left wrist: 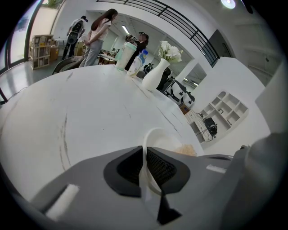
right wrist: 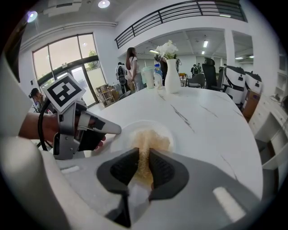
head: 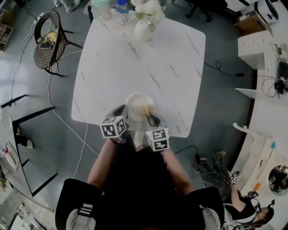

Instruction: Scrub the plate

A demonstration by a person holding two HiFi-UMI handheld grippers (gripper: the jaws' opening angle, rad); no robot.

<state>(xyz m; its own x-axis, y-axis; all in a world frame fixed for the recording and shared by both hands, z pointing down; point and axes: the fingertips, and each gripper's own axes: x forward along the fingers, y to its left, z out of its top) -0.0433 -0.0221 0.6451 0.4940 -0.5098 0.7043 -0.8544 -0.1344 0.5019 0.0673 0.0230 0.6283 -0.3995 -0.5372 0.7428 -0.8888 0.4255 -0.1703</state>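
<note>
A white plate (head: 135, 102) lies on the marble table (head: 135, 58) near its front edge. My left gripper (head: 120, 111) is shut on the plate's left rim; in the left gripper view the thin rim (left wrist: 153, 134) runs straight between the jaws of that gripper (left wrist: 145, 156). My right gripper (head: 151, 119) is shut on a tan scrubbing pad (head: 146, 110) that rests on the plate's face. From the right gripper view the pad (right wrist: 147, 140) rises out of the gripper (right wrist: 144, 162) onto the plate (right wrist: 120, 139), with the left gripper (right wrist: 113, 130) at the plate's left edge.
At the table's far edge stand a white vase of flowers (head: 145, 26), a bottle (head: 121, 6) and a cup (head: 102, 9). A wicker chair (head: 48, 38) and cables (head: 67, 126) are on the floor to the left. People stand beyond the table (right wrist: 131, 67).
</note>
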